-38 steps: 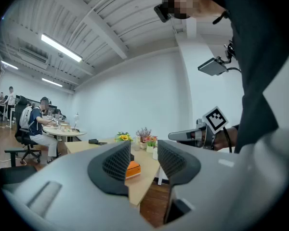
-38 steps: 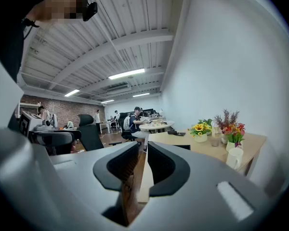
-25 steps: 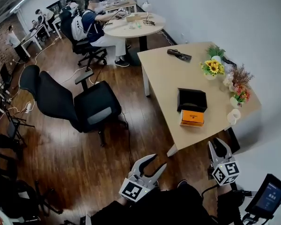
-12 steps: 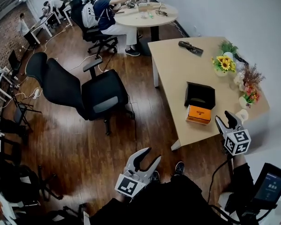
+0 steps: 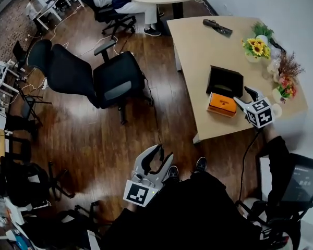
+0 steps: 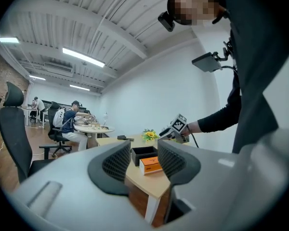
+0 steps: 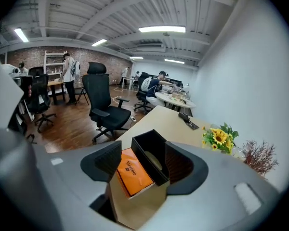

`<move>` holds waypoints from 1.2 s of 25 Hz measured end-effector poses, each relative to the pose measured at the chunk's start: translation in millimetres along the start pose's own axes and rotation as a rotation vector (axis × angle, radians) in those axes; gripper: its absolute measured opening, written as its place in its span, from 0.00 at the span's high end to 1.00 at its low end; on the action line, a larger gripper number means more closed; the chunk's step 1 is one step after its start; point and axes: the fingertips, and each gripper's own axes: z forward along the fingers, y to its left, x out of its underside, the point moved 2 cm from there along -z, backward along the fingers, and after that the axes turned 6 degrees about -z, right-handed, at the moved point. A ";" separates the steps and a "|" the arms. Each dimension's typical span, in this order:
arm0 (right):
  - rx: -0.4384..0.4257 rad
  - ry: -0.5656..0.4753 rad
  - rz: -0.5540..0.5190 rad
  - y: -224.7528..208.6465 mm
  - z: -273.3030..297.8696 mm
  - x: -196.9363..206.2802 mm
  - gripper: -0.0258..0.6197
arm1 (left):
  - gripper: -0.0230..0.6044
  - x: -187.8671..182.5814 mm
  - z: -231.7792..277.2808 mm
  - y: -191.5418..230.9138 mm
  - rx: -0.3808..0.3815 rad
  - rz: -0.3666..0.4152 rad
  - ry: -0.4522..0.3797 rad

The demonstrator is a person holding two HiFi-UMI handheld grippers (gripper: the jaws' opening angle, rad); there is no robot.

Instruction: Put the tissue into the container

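Broadly, the pale wooden desk (image 5: 198, 51) fills the upper right of the head view, with a black office chair (image 5: 115, 82) on the floor at its left. A black open container (image 5: 225, 80) sits mid-desk, and the orange tissue pack (image 5: 222, 103) lies flat just beside its lower edge. The right claw (image 5: 248, 95) hovers just right of the pack, tilted down; its 2 jaws have just been opening and stand apart, the pack and the container's wall showing beyond the gap, nothing clamped. The left claw (image 5: 163, 154), bottom centre over the floor, is spread and empty, well apart from the pack.
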 end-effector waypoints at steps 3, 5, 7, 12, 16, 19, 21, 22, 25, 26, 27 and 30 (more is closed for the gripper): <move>-0.046 0.068 -0.027 5.2 24.3 21.4 0.51 | 0.71 5.1 -1.9 -3.4 -0.018 -0.001 0.009; -0.079 0.107 -0.035 9.1 39.2 33.8 0.50 | 0.71 5.5 -1.3 -5.1 -0.028 0.000 0.012; -0.112 0.145 -0.037 14.0 53.8 46.2 0.50 | 0.71 4.5 0.8 -7.0 -0.035 0.004 0.011; -0.176 0.245 -0.059 31.3 84.0 84.4 0.44 | 0.71 6.9 8.5 -13.2 -0.039 0.015 0.004; -0.156 0.295 -0.064 42.3 85.1 111.6 0.43 | 0.71 8.5 9.7 -15.2 -0.049 0.011 0.021; -0.109 0.289 0.028 39.9 85.8 127.5 0.43 | 0.71 13.3 16.4 -10.0 -0.057 0.007 0.043; -0.103 0.284 0.106 38.6 89.8 138.2 0.38 | 0.71 14.0 25.2 -8.1 -0.056 -0.003 0.049; -0.106 0.277 0.149 37.7 92.4 141.1 0.38 | 0.71 13.0 30.5 -8.3 -0.051 -0.005 0.048; -0.119 0.244 0.236 37.9 98.4 139.7 0.33 | 0.71 7.8 47.1 -14.4 -0.024 0.010 0.039; -0.131 0.228 0.245 40.2 98.1 137.2 0.33 | 0.71 6.7 51.6 -17.9 -0.014 0.017 0.037; -0.146 0.211 0.254 43.1 96.6 134.6 0.30 | 0.71 6.4 55.3 -21.5 -0.005 0.024 0.038; -0.180 0.188 0.297 51.1 95.1 137.0 0.23 | 0.71 8.4 60.3 -24.4 -0.001 0.030 0.059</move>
